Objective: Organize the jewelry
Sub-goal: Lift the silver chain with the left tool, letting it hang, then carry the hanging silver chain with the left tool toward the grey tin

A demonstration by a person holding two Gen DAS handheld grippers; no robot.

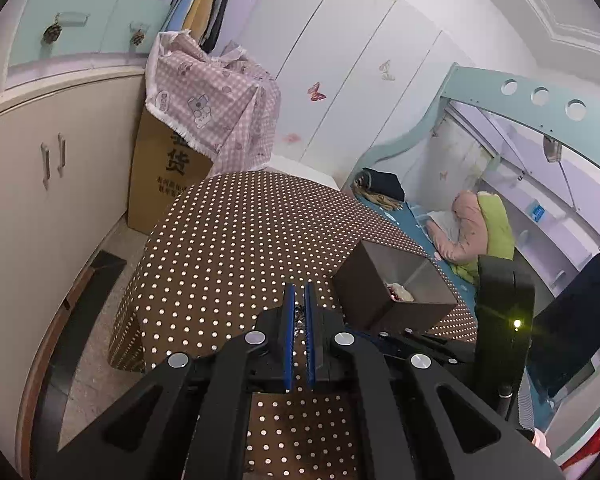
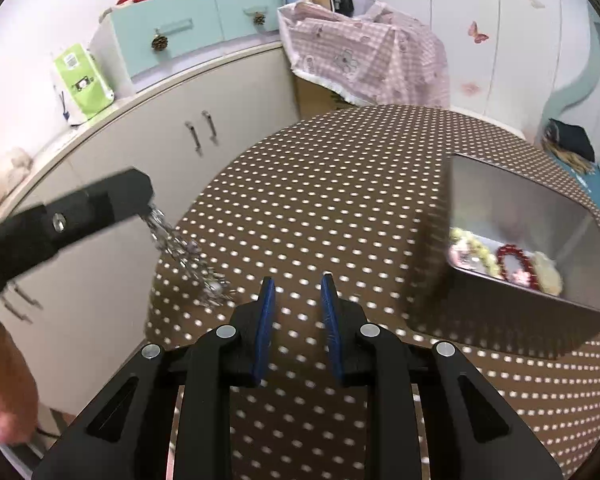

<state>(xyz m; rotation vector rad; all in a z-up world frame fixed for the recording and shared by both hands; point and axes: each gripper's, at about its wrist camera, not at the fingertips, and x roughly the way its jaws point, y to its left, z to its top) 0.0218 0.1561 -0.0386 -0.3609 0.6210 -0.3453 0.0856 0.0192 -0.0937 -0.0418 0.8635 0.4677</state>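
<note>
The left claw (image 1: 299, 294) is clamped tight on a silver chain (image 2: 188, 258), tilted gently downward, with the chain dangling from its tip. The right claw (image 2: 298, 294) tilts down more steeply, its blue pads (image 2: 265, 332) parted with nothing between them. A bare hand (image 2: 8, 392) shows near left.

Cloth, metal and plastic surfaces

A matt polka-dot tablecloth (image 2: 340, 184) is seen; the tin box (image 2: 516, 208) is lined in brushed metal, the silver chain (image 2: 188, 256) glints, and black matt plastic forms the right gripper (image 2: 298, 300).
</note>
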